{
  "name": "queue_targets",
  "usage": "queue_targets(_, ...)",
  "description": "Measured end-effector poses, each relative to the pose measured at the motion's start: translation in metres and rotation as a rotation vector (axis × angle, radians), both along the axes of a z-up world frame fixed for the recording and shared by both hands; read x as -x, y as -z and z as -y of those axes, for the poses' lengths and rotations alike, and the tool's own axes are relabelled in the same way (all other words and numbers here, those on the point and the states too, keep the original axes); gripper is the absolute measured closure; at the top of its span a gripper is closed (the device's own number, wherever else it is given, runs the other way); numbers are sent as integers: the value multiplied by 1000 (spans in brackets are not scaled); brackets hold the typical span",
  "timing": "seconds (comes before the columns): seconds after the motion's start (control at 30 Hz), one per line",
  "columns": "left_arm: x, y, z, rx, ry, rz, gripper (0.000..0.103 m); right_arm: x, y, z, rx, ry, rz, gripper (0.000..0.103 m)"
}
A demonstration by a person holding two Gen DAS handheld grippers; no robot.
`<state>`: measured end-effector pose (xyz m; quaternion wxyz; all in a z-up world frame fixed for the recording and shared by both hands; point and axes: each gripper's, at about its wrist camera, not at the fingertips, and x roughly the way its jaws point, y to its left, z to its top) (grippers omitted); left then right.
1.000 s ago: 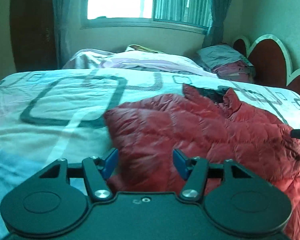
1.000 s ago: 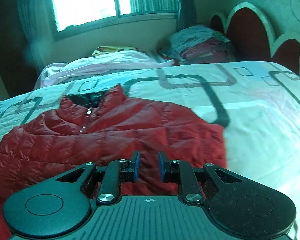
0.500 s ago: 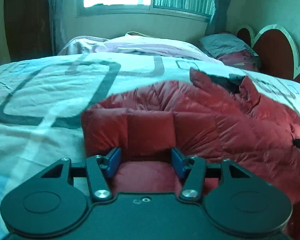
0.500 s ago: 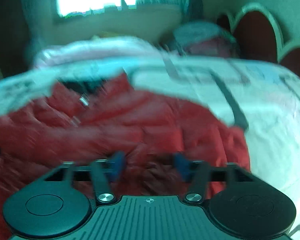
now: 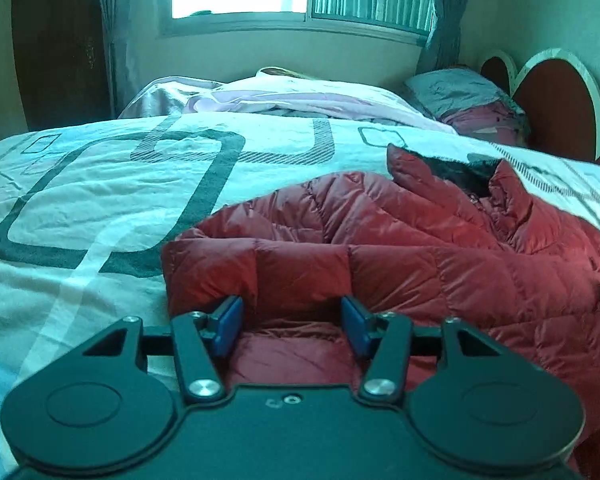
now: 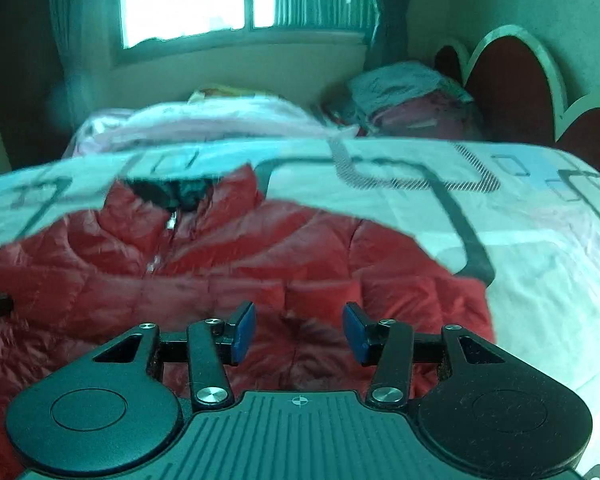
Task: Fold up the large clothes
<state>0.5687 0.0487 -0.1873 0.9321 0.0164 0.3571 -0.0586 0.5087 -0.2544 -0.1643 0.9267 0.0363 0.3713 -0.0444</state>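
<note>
A red quilted down jacket [image 5: 400, 256] lies on the patterned bedspread [image 5: 100, 208], collar with dark lining [image 5: 456, 172] toward the far side. Its near hem is folded up over the body. My left gripper [image 5: 292, 328] is open, its blue pads on either side of the folded hem at the jacket's left part. In the right wrist view the jacket [image 6: 220, 264] fills the lower left. My right gripper [image 6: 300, 332] is open over the jacket's right part, the fabric between its pads.
A pink blanket [image 5: 292, 96] and stacked pillows [image 5: 468, 104] lie at the far end of the bed, under the window. A dark red scalloped headboard [image 5: 552, 96] stands at the right. The bedspread [image 6: 520, 240] stretches bare to the right of the jacket.
My right gripper has opened from nearly shut. Both grippers have moved forward over the jacket, and the near hem now lies folded up over the body.
</note>
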Motion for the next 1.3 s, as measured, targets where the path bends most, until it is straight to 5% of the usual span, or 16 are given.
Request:
queue_targets(0.17, -4, 5, 2, -23, 4, -22, 46, -5, 24, -1, 97, -7, -32, 55)
queue_targets(0.73, 50, -32, 9, -10, 43, 31, 48, 51, -17, -14, 51, -67, 25, 55)
queue_targets(1.0, 71, 5, 9, -20, 80, -43, 45, 61, 23, 4, 102, -12, -62, 55)
queue_targets(1.3, 71, 2, 16, -52, 48, -60, 45, 56, 20, 14, 66, -9, -105, 53)
